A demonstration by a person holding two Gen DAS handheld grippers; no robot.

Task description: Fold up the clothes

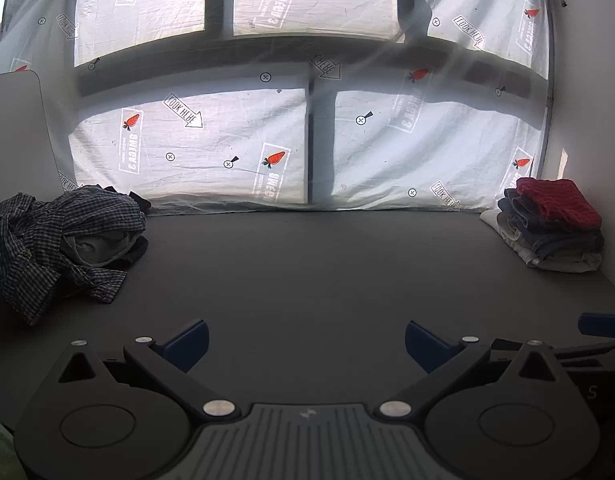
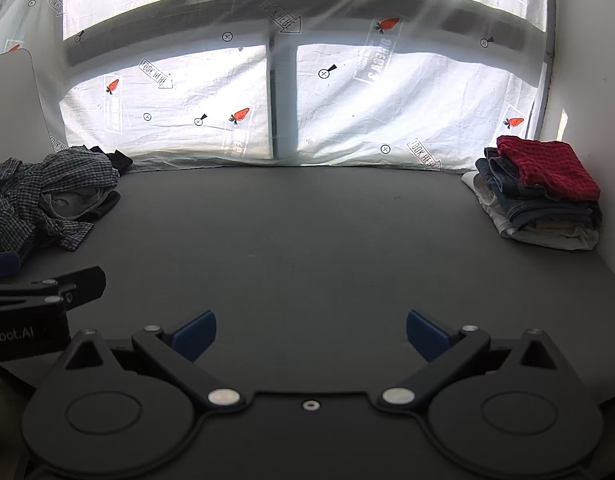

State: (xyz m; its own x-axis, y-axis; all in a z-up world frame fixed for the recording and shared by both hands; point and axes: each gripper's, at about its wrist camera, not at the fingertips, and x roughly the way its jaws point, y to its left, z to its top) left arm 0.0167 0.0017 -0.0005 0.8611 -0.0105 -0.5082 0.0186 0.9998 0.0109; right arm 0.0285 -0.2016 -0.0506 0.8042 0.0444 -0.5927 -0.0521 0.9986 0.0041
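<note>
Both grippers hover wide open over a dark grey table (image 1: pixel 307 272) — nothing held.
Left gripper (image 1: pixel 306 342), right gripper (image 2: pixel 311 332); crumpled checked shirt heap (image 1: pixel 55 240) far left, folded stack topped by red cloth (image 2: pixel 547 168) far right.

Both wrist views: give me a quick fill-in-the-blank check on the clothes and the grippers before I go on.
1. The folded stack has a ____ garment on top.
2. The unfolded checked shirt lies on the ____ side of the table.
3. The left gripper and the right gripper are both ____.

Missing words: red; left; open
</note>
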